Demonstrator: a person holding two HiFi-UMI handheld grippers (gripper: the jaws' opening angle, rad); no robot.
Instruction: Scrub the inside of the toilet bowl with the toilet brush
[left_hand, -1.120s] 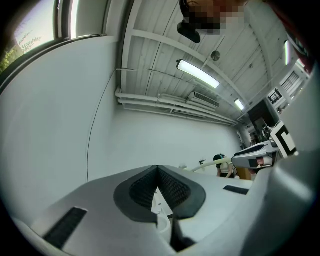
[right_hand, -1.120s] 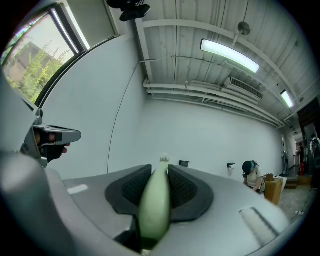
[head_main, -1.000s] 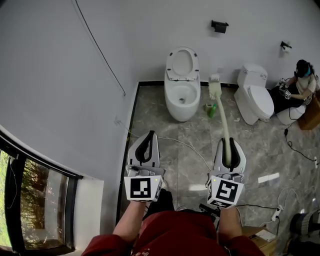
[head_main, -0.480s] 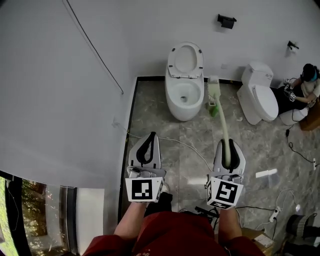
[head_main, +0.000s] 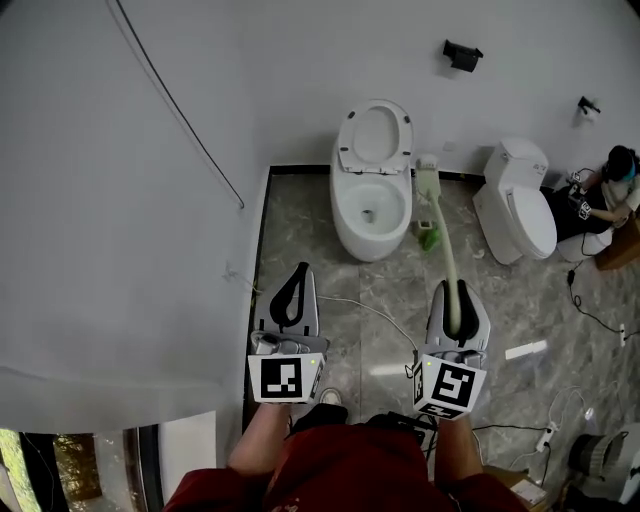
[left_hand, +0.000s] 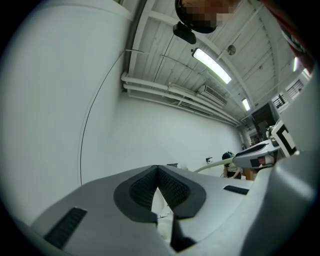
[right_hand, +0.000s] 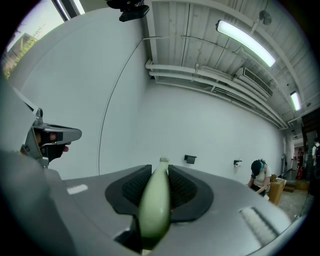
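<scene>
Marble floor (head_main: 300, 220), toilet (head_main: 368, 205) ahead, lid (head_main: 375, 135) up. My right claw (head_main: 457, 292) pinches the brush (head_main: 444, 238), handle end buried in it; left claw (head_main: 297, 272) pressed together, empty.

No readable text, brand, number or sign in any view. Only print: black-and-white square marker patterns, coded blocks rather than letters, on the left cube (head_main: 283, 378) behind the left tongs (head_main: 300, 270) and on the right cube (head_main: 452, 386) behind the right tongs (head_main: 455, 287). The toilet brush (head_main: 446, 248) in the right tongs shows no legible label.
</scene>
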